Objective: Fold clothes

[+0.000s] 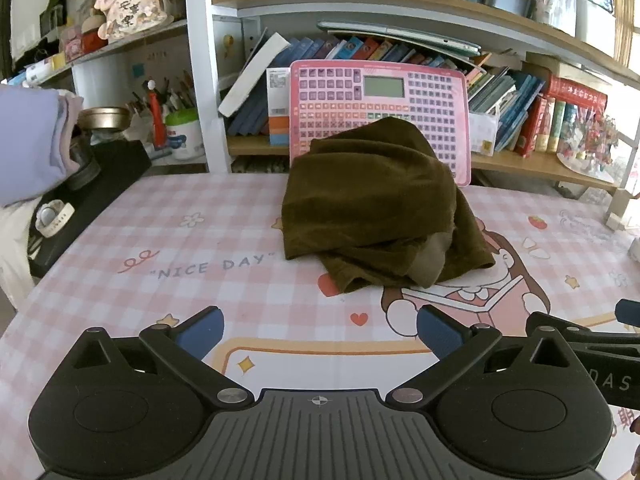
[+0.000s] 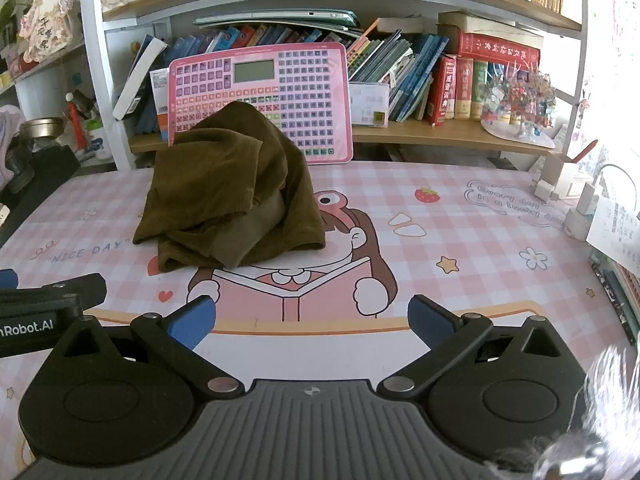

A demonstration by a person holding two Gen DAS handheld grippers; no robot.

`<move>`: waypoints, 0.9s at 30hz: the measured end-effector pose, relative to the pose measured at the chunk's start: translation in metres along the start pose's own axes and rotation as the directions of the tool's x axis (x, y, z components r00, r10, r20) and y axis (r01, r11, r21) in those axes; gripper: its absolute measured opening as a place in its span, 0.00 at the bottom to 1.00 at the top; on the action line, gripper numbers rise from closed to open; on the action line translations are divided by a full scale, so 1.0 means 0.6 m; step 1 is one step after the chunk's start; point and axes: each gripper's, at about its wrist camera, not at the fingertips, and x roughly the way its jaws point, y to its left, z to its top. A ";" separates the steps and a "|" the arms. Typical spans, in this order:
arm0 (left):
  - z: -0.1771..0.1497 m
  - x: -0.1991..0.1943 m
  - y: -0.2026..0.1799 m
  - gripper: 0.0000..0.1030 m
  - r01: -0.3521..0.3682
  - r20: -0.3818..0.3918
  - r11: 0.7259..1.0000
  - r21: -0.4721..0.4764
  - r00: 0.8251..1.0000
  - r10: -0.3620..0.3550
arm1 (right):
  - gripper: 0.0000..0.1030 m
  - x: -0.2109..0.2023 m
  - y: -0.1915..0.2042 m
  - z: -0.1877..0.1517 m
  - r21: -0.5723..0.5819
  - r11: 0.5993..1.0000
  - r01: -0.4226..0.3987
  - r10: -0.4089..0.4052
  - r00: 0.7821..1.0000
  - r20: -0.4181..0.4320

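A dark olive-brown garment (image 1: 376, 204) lies in a crumpled heap on the pink checked desk mat (image 1: 168, 248), leaning against a pink keyboard toy. It also shows in the right wrist view (image 2: 232, 192), left of centre. My left gripper (image 1: 320, 332) is open and empty, hovering over the mat short of the garment's near edge. My right gripper (image 2: 312, 324) is open and empty, beside the left one and to the garment's right. Part of the right gripper (image 1: 600, 340) shows at the right edge of the left wrist view.
A pink keyboard toy (image 2: 264, 96) stands upright behind the garment against a bookshelf (image 2: 440, 132) full of books. A black stand with a watch (image 1: 56, 216) sits at the mat's left edge. Chargers and papers (image 2: 600, 216) lie at the right edge.
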 end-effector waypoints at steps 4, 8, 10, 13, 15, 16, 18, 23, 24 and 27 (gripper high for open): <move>-0.001 0.001 -0.001 1.00 0.004 0.000 1.000 0.001 1.000 -0.004 | 1.00 -0.002 -0.002 0.000 0.001 1.000 0.001 -0.001 1.000 -0.002; -0.002 0.002 -0.002 1.00 0.008 0.000 1.000 0.002 1.000 -0.008 | 1.00 -0.001 0.000 0.001 0.004 1.000 0.004 -0.004 1.000 -0.003; -0.004 0.001 0.001 1.00 0.011 0.000 1.000 0.001 1.000 -0.011 | 1.00 0.002 0.001 0.001 0.006 1.000 0.007 -0.007 1.000 -0.004; -0.005 0.002 0.002 1.00 0.009 -0.003 1.000 -0.001 1.000 -0.009 | 1.00 0.006 0.002 0.004 0.008 1.000 0.009 -0.009 1.000 -0.006; -0.003 0.003 0.000 1.00 0.007 -0.007 1.000 -0.002 1.000 -0.007 | 1.00 0.003 0.000 0.001 0.006 1.000 0.008 -0.008 1.000 -0.006; -0.003 0.004 0.000 1.00 0.007 -0.008 1.000 -0.002 1.000 -0.007 | 1.00 0.003 0.001 0.001 0.007 1.000 0.008 -0.008 1.000 -0.006; -0.004 0.004 0.001 1.00 0.008 -0.010 1.000 -0.002 1.000 -0.008 | 1.00 0.004 0.000 0.001 0.007 1.000 0.009 -0.009 1.000 -0.007; -0.003 0.004 0.000 1.00 0.010 -0.015 1.000 -0.002 1.000 -0.010 | 1.00 0.007 0.000 0.002 0.009 1.000 0.011 -0.011 1.000 -0.014; -0.002 0.004 -0.001 1.00 0.010 -0.016 1.000 -0.002 1.000 -0.010 | 1.00 0.008 0.000 0.001 0.010 1.000 0.012 -0.012 1.000 -0.015; -0.001 0.005 -0.002 1.00 0.009 -0.019 1.000 -0.002 1.000 -0.009 | 1.00 0.009 -0.001 0.002 0.010 1.000 0.014 -0.014 1.000 -0.019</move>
